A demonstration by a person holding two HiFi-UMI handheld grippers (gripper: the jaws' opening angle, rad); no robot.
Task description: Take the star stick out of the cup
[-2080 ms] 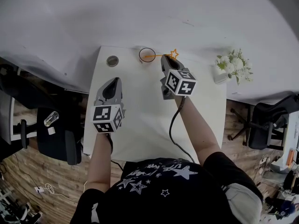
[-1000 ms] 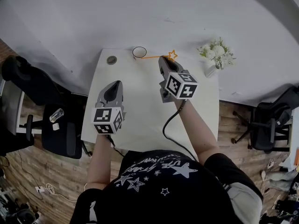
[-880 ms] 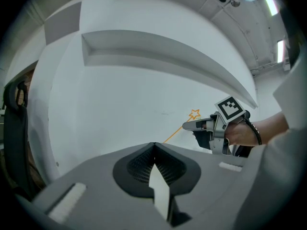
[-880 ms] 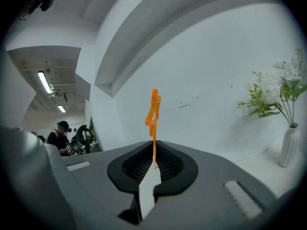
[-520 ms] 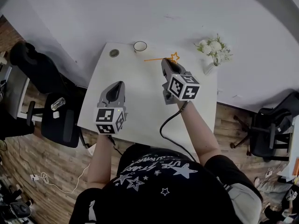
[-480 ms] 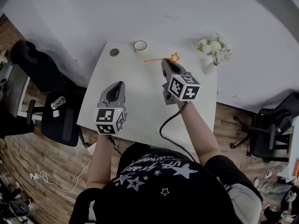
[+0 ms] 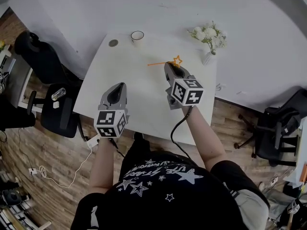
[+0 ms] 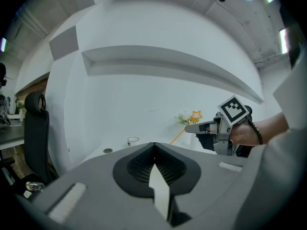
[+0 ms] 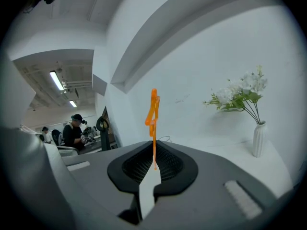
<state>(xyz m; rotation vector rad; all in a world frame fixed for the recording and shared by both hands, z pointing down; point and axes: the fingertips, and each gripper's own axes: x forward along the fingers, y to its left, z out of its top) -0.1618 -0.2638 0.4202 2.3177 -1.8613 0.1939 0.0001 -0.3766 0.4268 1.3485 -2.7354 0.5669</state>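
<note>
White wall point(image 7: 96, 8), wood floor point(image 7: 230, 119) — black chairs point(image 7: 41, 56) beside a white table point(image 7: 139, 95)

Head view looks steeply down on the table point(image 7: 144, 99); both gripper views look roughly level across it.

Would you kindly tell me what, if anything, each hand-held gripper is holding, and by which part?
The right hand-held gripper pinches the star stick by its shaft, just below the star; the left hand-held gripper holds nothing.
</note>
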